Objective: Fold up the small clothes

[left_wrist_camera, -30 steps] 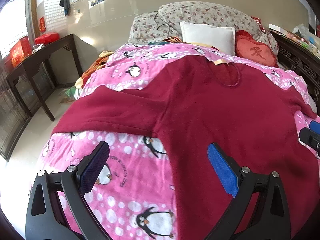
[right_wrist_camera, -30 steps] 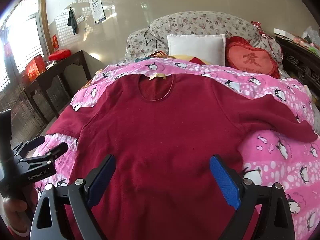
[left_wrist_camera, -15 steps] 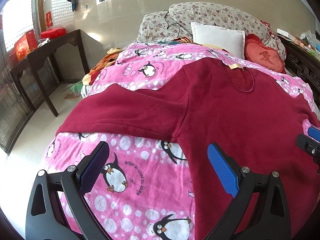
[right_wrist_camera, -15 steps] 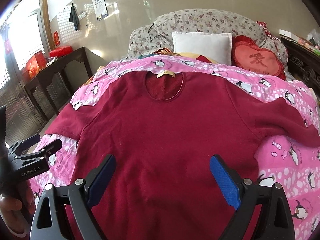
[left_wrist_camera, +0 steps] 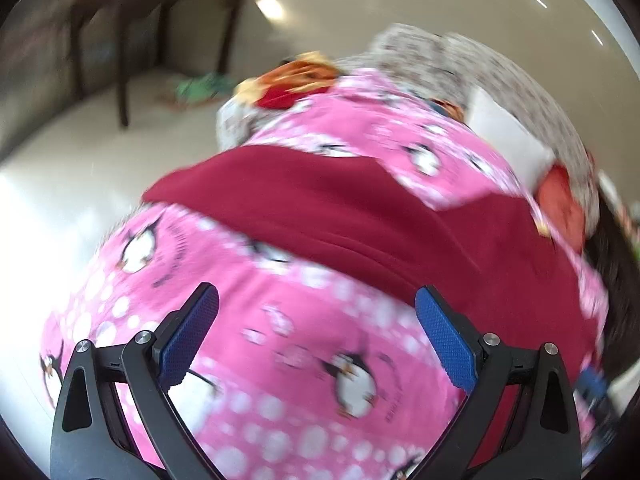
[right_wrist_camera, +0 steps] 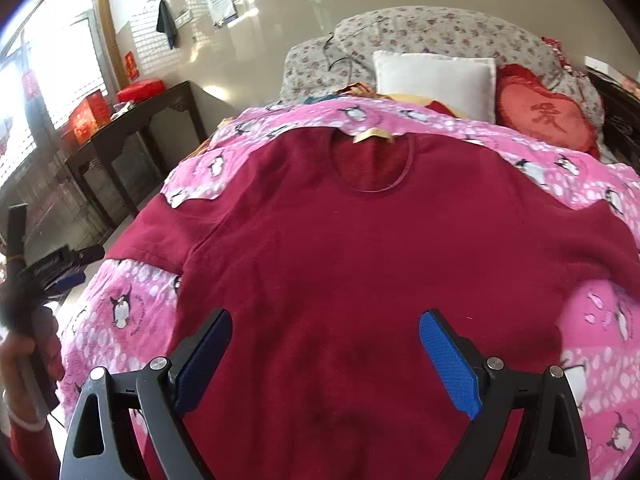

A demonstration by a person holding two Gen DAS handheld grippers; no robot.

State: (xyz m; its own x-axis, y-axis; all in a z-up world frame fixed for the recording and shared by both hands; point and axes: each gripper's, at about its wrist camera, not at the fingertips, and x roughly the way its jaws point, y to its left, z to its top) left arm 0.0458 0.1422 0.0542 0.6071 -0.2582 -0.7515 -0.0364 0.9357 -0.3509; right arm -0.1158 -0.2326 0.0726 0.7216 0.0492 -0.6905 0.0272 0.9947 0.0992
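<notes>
A dark red long-sleeved top [right_wrist_camera: 360,248] lies flat, front up, on a pink penguin-print blanket [right_wrist_camera: 132,312], neck toward the pillows. Its left sleeve [left_wrist_camera: 304,204] stretches out toward the bed's left edge. My left gripper [left_wrist_camera: 316,328] is open over bare blanket just short of that sleeve; the view is tilted and blurred. My right gripper [right_wrist_camera: 324,344] is open above the lower middle of the top, holding nothing. In the right wrist view the left gripper [right_wrist_camera: 60,268] shows at the left edge, held by a hand [right_wrist_camera: 20,356].
Pillows sit at the head of the bed: a floral one [right_wrist_camera: 440,28], a white one [right_wrist_camera: 432,80] and a red heart cushion [right_wrist_camera: 548,120]. A dark wooden side table [right_wrist_camera: 132,120] with red boxes stands left of the bed. Loose clothes [left_wrist_camera: 304,76] lie at the bed's left side.
My left gripper has swung left and tilted, now facing the left sleeve and the floor. The right gripper has edged slightly forward over the top. Both stay open.
</notes>
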